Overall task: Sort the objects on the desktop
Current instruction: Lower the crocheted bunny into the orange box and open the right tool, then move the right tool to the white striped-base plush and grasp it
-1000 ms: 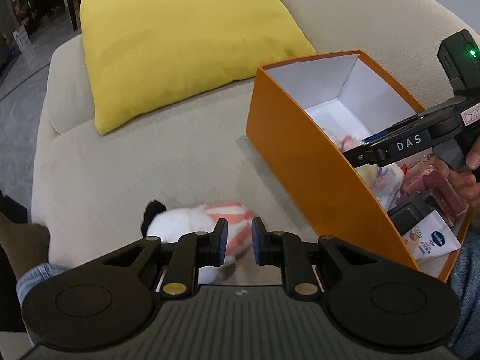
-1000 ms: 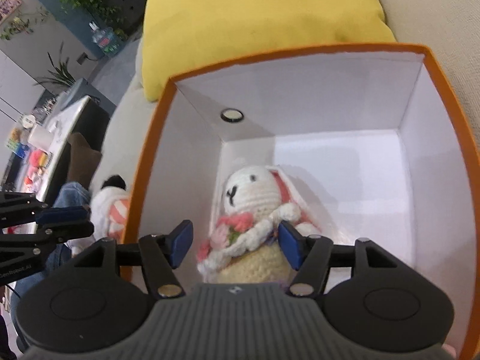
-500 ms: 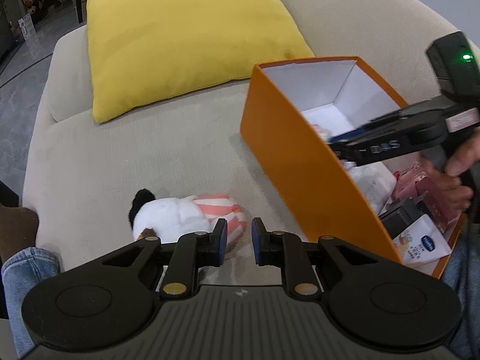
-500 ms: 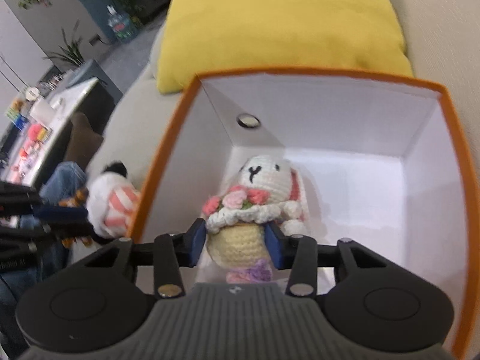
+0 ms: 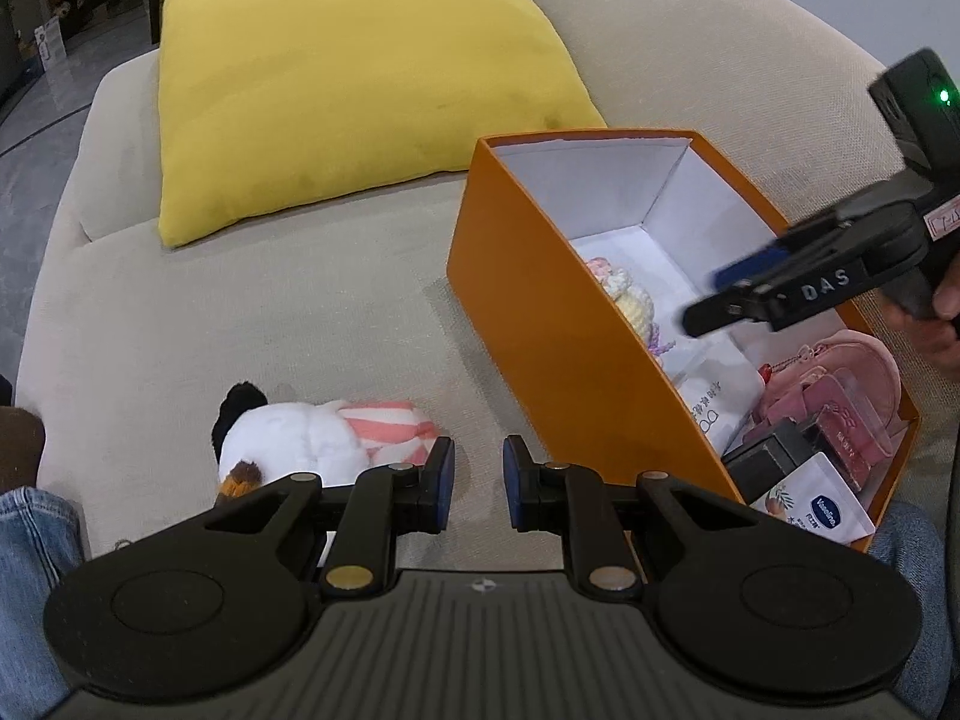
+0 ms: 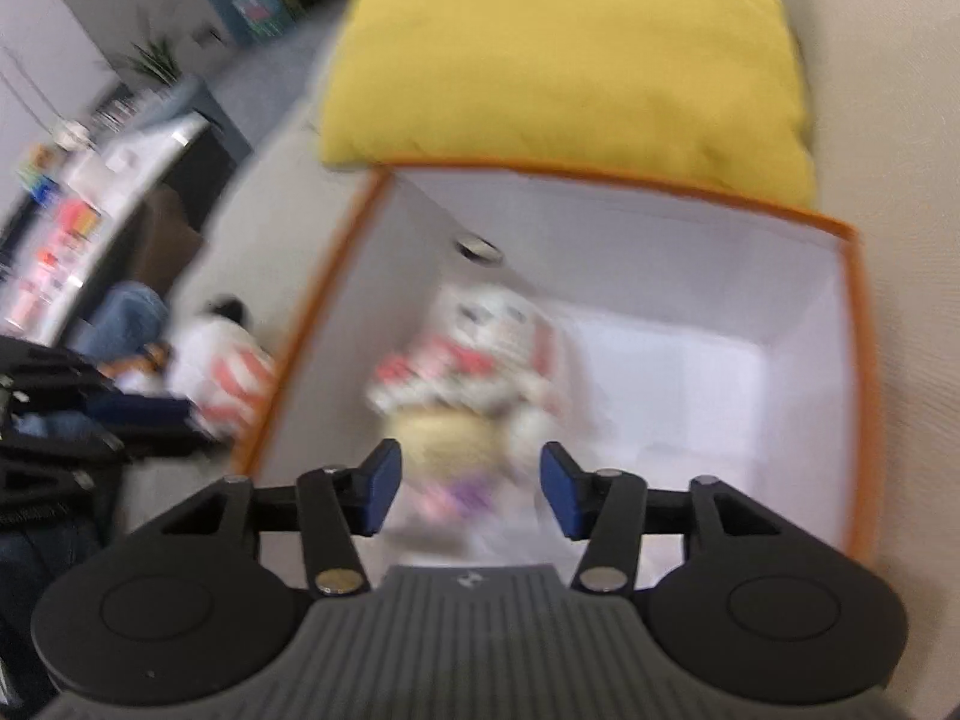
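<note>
An orange box (image 5: 558,324) with a white inside stands on the beige sofa. A crocheted white bunny (image 6: 474,372) with a yellow skirt lies in the box's far end; it also shows in the left wrist view (image 5: 624,294). My right gripper (image 6: 469,489) is open above the box, pads apart on either side of the bunny, not touching it. A white plush toy (image 5: 318,432) with pink stripes lies on the sofa left of the box. My left gripper (image 5: 477,483) hovers just right of it, jaws narrowly apart and empty.
A yellow cushion (image 5: 336,84) leans at the back of the sofa. The box's near end holds a pink case (image 5: 840,384), a Vaseline pack (image 5: 822,510), a dark box (image 5: 768,456) and a white packet (image 5: 714,396). My jeans-clad knee (image 5: 36,540) is at the left.
My right gripper opened and let go of the bunny, which now lies in the box, and pulled up and back. My left gripper drew back from the plush toy.
</note>
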Tool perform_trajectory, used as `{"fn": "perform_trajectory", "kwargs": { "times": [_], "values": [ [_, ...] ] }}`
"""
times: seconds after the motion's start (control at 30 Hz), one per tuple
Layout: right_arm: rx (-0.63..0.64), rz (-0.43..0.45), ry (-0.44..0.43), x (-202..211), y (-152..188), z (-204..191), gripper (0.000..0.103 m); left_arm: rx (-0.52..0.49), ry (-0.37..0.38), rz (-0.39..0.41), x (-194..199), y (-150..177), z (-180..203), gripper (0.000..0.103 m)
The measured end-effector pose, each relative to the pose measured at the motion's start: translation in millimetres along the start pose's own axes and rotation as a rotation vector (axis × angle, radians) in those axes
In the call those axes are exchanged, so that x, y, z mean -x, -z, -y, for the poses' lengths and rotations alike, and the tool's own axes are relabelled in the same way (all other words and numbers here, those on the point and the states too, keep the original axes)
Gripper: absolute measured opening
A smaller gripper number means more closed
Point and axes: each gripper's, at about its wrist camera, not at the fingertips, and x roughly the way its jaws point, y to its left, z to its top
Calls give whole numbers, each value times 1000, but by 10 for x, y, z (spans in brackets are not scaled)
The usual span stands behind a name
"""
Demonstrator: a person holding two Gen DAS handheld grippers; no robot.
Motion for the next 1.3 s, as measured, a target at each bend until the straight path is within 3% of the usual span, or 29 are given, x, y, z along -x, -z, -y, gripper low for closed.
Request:
{"fn": "perform_trajectory", "kwargs": {
  "times": [0.2, 0.53, 0.67, 0.87, 1.1, 1.3],
  "values": [
    [-32, -125, 119, -144, 100, 140, 59, 27, 2, -2, -4, 53, -36, 19],
    [-201, -202, 97, -413, 187, 291, 62, 39, -6, -12, 22, 131, -105, 19],
    [-289, -227, 79, -397, 224, 323, 56, 37, 0, -15, 4, 143, -88, 19],
    [-260, -239, 97, -373, 280, 226, 55, 20, -2, -11, 20, 124, -24, 19],
    [-210, -138, 148, -155, 335, 42, 49, 7, -27, 13, 182, 160, 12, 19],
    [-125, 77, 123, 304, 478, -268, 48, 56, -71, 60, 413, 251, 21, 19]
  ]
}}
